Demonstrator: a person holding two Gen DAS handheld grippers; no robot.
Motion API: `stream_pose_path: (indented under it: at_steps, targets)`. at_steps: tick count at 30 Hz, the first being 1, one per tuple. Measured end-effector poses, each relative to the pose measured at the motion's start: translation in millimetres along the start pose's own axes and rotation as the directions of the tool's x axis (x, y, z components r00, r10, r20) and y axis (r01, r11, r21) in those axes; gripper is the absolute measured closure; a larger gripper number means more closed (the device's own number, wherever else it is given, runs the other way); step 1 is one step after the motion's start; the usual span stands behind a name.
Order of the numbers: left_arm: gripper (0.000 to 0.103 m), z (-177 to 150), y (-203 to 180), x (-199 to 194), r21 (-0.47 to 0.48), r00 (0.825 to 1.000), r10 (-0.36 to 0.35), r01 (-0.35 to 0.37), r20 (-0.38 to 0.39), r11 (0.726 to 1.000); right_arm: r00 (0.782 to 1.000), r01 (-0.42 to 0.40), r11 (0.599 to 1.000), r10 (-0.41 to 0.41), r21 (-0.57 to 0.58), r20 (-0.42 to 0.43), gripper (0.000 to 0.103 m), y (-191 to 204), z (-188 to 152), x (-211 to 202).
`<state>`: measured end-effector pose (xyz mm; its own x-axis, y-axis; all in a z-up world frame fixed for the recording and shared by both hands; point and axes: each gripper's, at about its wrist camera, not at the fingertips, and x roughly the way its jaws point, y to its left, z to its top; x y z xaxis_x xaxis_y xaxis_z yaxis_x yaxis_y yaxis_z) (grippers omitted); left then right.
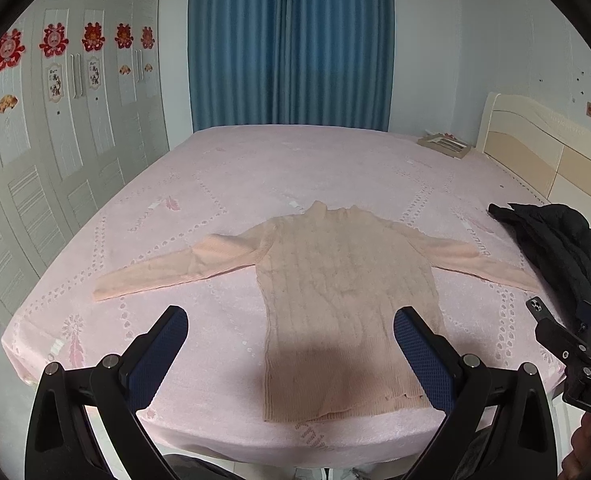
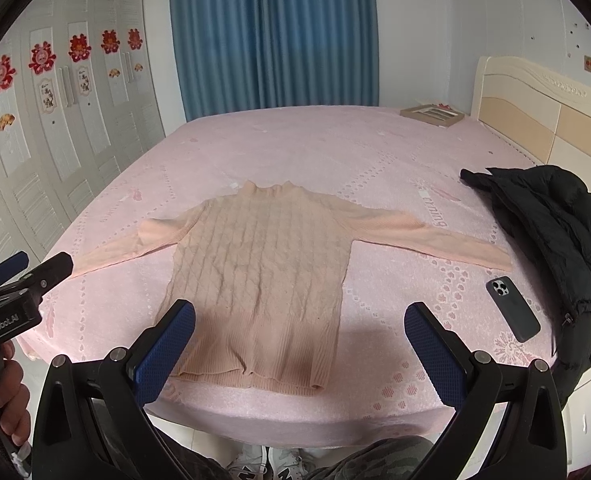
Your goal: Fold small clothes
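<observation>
- Bedroom setup: bed (image 1: 231, 168) with a pink patterned cover, blue curtain (image 1: 291, 40) behind it, white wardrobe (image 1: 55, 140) on the left side, headboard (image 2: 535, 120) on the right side.
- Task item: 1 peach cable-knit sweater (image 2: 255, 272), lying flat on the bed near the foot edge, hem toward the camera, collar away, both sleeves spread out sideways.
- Left sleeve (image 1: 155, 272) runs out toward the wardrobe side; right sleeve (image 2: 435, 240) ends near a black jacket (image 2: 555, 232) heaped on the bed.
- Dark phone (image 2: 513, 308) lies on the cover between the sweater hem and the jacket, touching neither.
- Flat picture frame (image 2: 433, 114) at the far corner, well apart from everything.
- Left hand-held gripper (image 1: 291, 360): jaws wide apart, empty, hovering over the hem area, not touching fabric.
- Right hand-held gripper (image 2: 299, 356): jaws wide apart too, empty, above the hem's right corner.
- Step, as I read it: garment is laid out, no fold made yet. Pre-grasp.
- Next move likely a sleeve fold: pinch a cuff, carry it across the body panel. Needs a low approach so 1 finger slides under the knit without bunching the cover.
- Risk: right-side fold passes near the phone and jacket; knit is soft and may drag or stretch.
</observation>
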<state>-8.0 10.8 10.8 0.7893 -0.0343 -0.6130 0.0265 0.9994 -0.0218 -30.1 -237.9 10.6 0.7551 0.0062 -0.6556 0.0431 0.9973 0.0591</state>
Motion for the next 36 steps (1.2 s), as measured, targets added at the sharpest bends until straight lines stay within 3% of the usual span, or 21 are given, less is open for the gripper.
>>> stream_pose_path:
  at_steps: [7,12,16,18,22,28,30,33,35,36]
  targets:
    - [0.0,-22,5,33,0.009,0.999,-0.041,0.041,-0.003,0.999,0.999,-0.053,0.999,0.053,0.01,0.008,0.001,2,-1,16]
    - [0.0,-43,34,82,-0.088,0.996,-0.024,0.016,-0.088,0.996,1.0,-0.017,1.0,0.017,0.017,-0.006,0.001,6,-8,43]
    - [0.001,-65,76,134,-0.189,0.982,-0.045,0.011,-0.181,0.982,0.999,-0.018,1.0,0.018,0.004,-0.035,0.001,11,-17,78]
    - [0.001,-72,97,152,-0.207,0.979,-0.022,-0.021,-0.203,0.978,0.998,-0.022,1.0,0.022,-0.002,-0.058,0.002,14,-22,95]
    - [0.004,-84,156,190,-0.29,0.967,0.002,-0.078,-0.254,0.954,0.993,0.046,0.997,-0.052,-0.067,-0.101,0.005,26,-33,137]
    - [0.007,-86,257,229,-0.467,0.969,0.031,-0.145,-0.244,0.872,0.981,-0.028,1.0,0.027,-0.004,-0.193,0.019,41,-35,188]
    - [0.007,-87,290,237,-0.543,0.975,0.05,-0.162,-0.215,0.824,0.981,-0.045,0.999,0.043,-0.007,-0.189,0.022,48,-34,201]
    - [0.008,-96,343,246,-0.687,0.987,0.054,-0.143,-0.15,0.712,0.973,-0.059,0.998,0.052,-0.021,-0.225,0.037,60,-38,216]
    - [0.01,-98,363,249,-0.728,0.991,0.078,-0.13,-0.104,0.673,0.968,-0.075,0.997,0.071,-0.009,-0.24,0.044,63,-39,223]
    - [0.01,-96,370,253,-0.726,0.991,0.096,-0.135,-0.095,0.674,0.966,-0.076,0.997,0.073,-0.001,-0.249,0.051,63,-39,230]
